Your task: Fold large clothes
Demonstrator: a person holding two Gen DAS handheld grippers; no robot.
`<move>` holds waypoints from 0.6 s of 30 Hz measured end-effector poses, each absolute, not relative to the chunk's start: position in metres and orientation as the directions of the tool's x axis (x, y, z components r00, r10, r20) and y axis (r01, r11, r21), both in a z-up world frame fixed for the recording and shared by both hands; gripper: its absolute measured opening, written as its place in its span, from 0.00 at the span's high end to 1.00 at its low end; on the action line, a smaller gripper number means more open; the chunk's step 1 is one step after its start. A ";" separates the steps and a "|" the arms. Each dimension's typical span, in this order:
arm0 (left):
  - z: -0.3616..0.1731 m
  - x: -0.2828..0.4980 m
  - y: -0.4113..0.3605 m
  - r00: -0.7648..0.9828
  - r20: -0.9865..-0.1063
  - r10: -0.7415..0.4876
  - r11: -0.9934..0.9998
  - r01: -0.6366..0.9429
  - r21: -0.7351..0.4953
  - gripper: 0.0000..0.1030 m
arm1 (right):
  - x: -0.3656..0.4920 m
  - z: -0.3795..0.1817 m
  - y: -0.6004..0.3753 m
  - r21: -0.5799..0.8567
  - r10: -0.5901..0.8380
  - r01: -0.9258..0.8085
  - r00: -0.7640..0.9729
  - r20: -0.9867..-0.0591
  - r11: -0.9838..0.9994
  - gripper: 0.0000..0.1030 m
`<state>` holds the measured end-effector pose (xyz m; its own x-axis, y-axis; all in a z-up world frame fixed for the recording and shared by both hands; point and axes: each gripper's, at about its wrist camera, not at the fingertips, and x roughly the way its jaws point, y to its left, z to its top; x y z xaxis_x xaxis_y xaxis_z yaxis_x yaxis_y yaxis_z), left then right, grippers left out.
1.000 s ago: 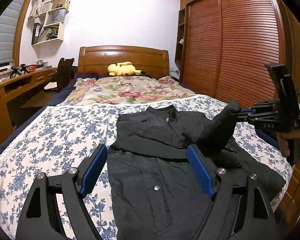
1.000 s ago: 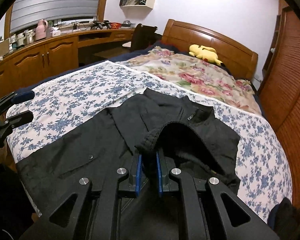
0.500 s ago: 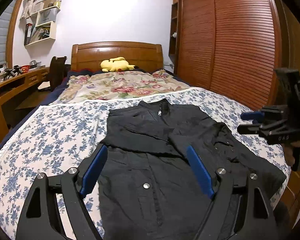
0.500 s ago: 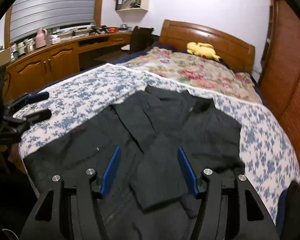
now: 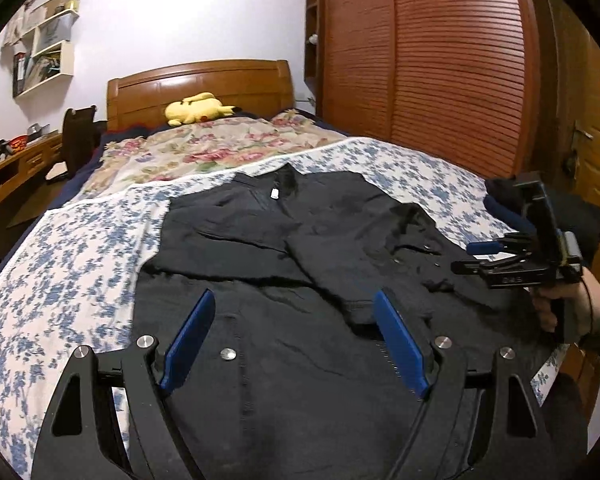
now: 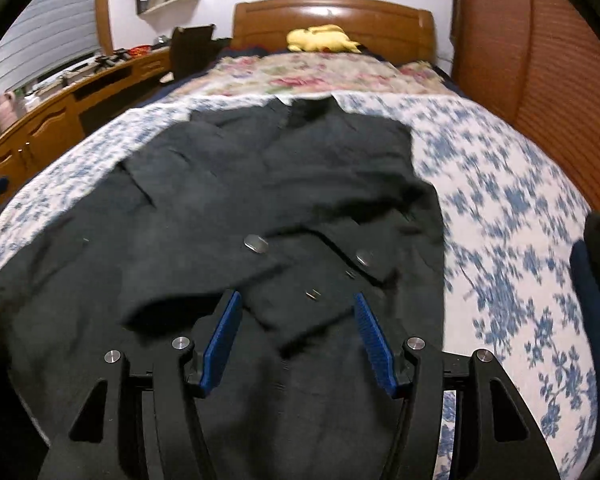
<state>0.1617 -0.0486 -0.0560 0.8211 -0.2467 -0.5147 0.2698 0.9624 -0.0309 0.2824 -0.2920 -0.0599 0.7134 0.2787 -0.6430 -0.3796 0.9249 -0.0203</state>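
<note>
A black jacket lies front-up on the bed, spread over a white sheet printed with blue flowers, its collar toward the wooden headboard and its hem toward the near edge. The cloth is dark and matte, with a small pale zip pull at the collar and round metal snaps on the front. Both sleeves are folded in across the chest: one crosses from the left shoulder, the other lies diagonally over it from the right, its cuff ending near the middle of the front.

The left gripper hangs over the lower front of the jacket with its blue fingers wide apart and nothing between them; the folded sleeve's cuff lies just beyond the right-hand finger, and a snap sits on the cloth between them, below.

The right gripper is over the jacket's right side, its fingers apart and empty, with a folded flap of cloth and small snaps beneath the gap. In the left wrist view it shows at the bed's right edge, held by a hand, apart from the cloth.
</note>
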 end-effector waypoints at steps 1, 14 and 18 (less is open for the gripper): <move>-0.057 0.162 -0.053 0.820 -0.517 -0.247 0.962 0.273 -0.028 0.20 | 0.284 -0.065 -0.293 -0.011 0.283 -0.378 0.711 -0.644 0.926 0.41; -0.067 0.171 -0.120 0.781 -0.577 -0.238 0.940 0.335 0.065 0.20 | 0.297 -0.093 -0.296 0.113 0.350 -0.363 0.696 -0.626 0.925 0.41; -0.071 0.183 -0.139 0.742 -0.607 -0.284 0.929 0.369 0.017 0.20 | 0.298 -0.100 -0.305 0.128 0.352 -0.351 0.708 -0.612 0.928 0.41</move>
